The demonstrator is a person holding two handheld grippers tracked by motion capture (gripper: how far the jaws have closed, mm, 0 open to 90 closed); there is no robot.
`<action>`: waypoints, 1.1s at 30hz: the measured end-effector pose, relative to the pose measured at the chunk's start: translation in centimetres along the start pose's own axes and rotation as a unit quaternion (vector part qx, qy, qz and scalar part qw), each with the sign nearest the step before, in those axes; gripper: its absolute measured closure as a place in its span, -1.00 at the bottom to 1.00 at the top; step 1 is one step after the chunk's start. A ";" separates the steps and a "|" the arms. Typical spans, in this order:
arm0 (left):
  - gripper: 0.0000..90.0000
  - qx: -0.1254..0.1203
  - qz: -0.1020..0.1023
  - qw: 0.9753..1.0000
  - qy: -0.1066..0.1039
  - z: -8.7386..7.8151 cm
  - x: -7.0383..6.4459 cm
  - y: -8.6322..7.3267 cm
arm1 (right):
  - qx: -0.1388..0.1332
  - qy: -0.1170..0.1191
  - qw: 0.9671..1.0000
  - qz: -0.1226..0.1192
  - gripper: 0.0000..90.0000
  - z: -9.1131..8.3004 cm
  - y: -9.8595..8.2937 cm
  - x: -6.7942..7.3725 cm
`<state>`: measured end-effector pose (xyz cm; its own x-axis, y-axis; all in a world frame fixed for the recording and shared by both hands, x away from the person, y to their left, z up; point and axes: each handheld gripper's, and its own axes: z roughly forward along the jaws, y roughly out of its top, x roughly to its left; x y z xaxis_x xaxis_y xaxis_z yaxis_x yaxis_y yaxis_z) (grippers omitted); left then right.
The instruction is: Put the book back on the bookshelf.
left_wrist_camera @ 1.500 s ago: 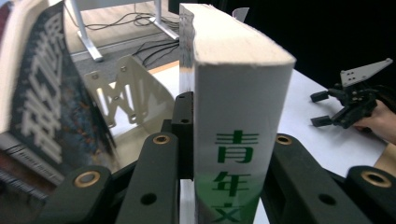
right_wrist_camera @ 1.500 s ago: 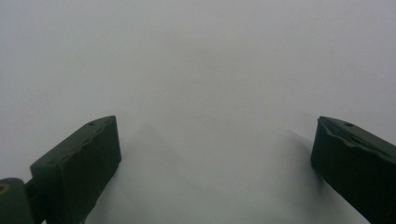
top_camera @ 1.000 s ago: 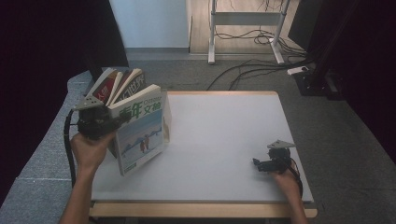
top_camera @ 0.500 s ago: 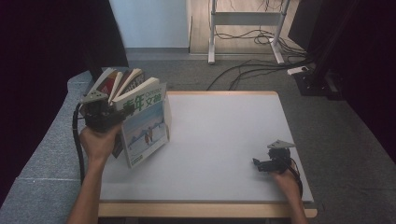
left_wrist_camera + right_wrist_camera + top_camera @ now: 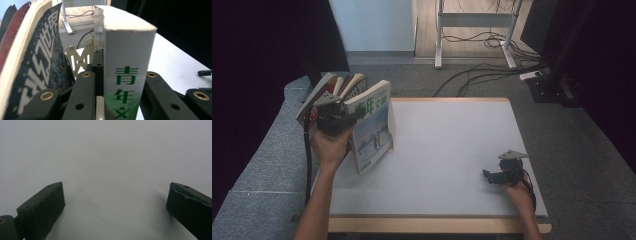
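L gripper [image 5: 343, 119] at table's left edge, jaws closed tight on spine of the white-and-green book [image 5: 373, 125], one jaw each side per L gripper view, where the same book [image 5: 125, 75] stands between them spine-on. Book is tilted, top leaning toward table [image 5: 452, 150] centre, lower corner down near or on the surface; can't tell if it touches. Just behind it, a row of other books [image 5: 332, 92] leaning in a cream wire rack [image 5: 80, 56]; nearest neighbour is a dark-cover book [image 5: 37, 70], close beside the held one, prob. not touching at the spine. R gripper [image 5: 493, 176] sits low near table's right-front, well apart from the books, jaws spread wide w/ nothing between; R gripper view shows bare white surface past them. Handling, judged: thick paperback, moderate wt, soft glossy cover, so somewhat slippery and the block will sag or fan open if gripped only at one edge. Spine is the stiffest part, best hold is across it near mid-height, as now. Held low on spine, top-heavy, may pivot in jaws. Not fragile, but corners and cover crease easily. Risk: dragging neighbour out w/ it, or toppling the leaning row.
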<state>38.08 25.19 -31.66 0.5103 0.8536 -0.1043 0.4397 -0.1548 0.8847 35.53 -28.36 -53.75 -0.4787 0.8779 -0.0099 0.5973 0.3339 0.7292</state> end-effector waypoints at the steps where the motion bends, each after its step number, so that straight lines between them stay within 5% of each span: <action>1: 0.65 -0.001 0.004 1.000 0.001 0.4 -0.1 0.0 | 0.000 0.000 1.000 0.000 -0.97 0.0 0.0 0.0; 11: 0.65 -0.021 0.026 0.999 0.001 1.7 -0.7 -0.8 | -0.001 0.000 1.000 0.000 -0.97 0.0 0.0 0.0; 21: 0.64 -0.025 0.040 0.999 -0.016 0.7 -1.5 -2.7 | -0.001 -0.001 1.000 0.001 -0.97 0.0 0.0 0.0; 27: 0.63 -0.041 0.032 0.998 -0.018 0.4 -1.6 -4.3 | -0.001 0.000 1.000 0.000 -0.97 0.0 0.0 0.0; 33: 0.62 -0.041 0.055 0.998 -0.002 0.6 -2.6 -5.4 | -0.001 0.000 1.000 0.000 -0.97 0.0 0.0 0.0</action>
<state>34.79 23.55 -36.44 0.5553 0.8316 -0.0062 0.3183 -0.2057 0.9254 35.53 -28.34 -53.77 -0.4784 0.8781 -0.0109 0.5959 0.3337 0.7305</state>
